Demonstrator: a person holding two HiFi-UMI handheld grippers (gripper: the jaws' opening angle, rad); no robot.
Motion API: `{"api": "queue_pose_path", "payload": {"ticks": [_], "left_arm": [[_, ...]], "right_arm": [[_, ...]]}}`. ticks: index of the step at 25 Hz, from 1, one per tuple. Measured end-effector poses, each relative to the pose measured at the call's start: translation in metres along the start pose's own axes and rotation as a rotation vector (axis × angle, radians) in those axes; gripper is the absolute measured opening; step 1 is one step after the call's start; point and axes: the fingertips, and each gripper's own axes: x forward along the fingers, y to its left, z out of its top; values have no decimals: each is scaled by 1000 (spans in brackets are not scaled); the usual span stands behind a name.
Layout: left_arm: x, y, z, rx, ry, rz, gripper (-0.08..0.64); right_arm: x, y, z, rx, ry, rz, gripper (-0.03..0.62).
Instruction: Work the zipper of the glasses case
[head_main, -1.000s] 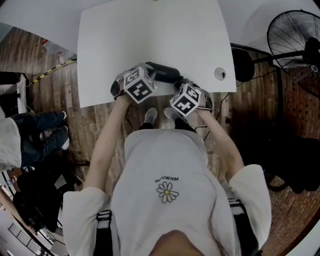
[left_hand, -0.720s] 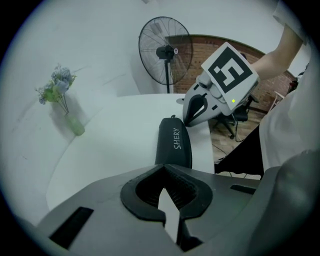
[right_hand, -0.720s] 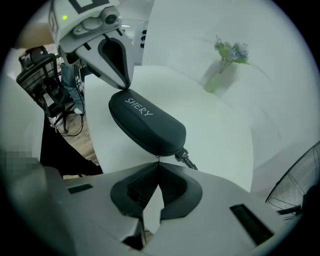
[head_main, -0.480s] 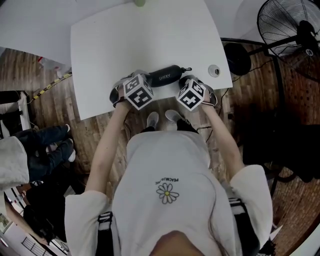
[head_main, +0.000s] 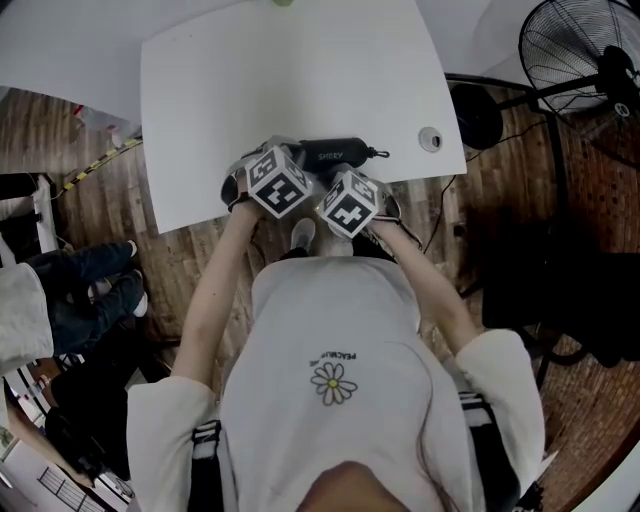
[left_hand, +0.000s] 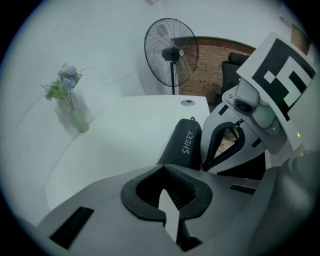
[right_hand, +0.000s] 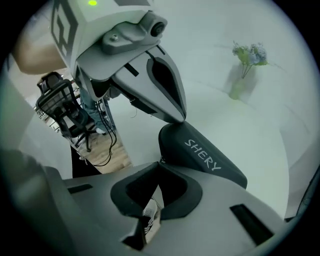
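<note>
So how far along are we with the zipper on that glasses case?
Done: the glasses case lies on the table, with the left gripper closed, tip at its end. In hand: the right gripper, shut, noses at its near side, nothing visibly pinched. To do: apparently all the unzipping; no gap shows, and the case looks closed.

Table (head_main: 290, 80) upper half of head view bare, wide pass. Low centre jammed: case (head_main: 338, 153), L gripper (right_hand: 179, 118) + R gripper (left_hand: 203, 167) side by side. Vase (head_main: 283, 3) top edge, grommet (head_main: 430, 138) right.
</note>
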Motion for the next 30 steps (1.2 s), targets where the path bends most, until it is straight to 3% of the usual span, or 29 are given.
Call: {"api": "queue_pose_path", "payload": {"ticks": [3,5,8,11,16,19,22,26,28,30], "left_arm": [[-2,2,-2,-41,-18,-21,12],[-4,1,-4,-52,-16,-33,12],[-8,-11,-9,-19,13,-94,12],[-12,-28,-12,-28,7,-164,13],[-13,-26,-10,-49,-9,-160,13],[-20,-2,3,-34,-54,-87,14],[-18,25,24,71,-80,-30,12],[4,25,19,319,-15,-85,12],[7,24,18,359,-30,-102,12],[6,25,18,349,-55,-125,12]], "right_arm": [[1,-2,1,-33,3,-16,8],[-1,-13,-3,-65,22,-84,8],[-3,-46,-6,0,25,-206,8],[0,-62,3,14,8,-234,8],[5,-69,15,-76,-12,-225,8],[8,-70,19,-148,-5,-216,8],[8,-73,19,-188,9,-206,8],[11,-69,14,-207,33,-181,8],[12,-69,11,-222,42,-172,8],[11,-69,10,-233,47,-159,8]]}}
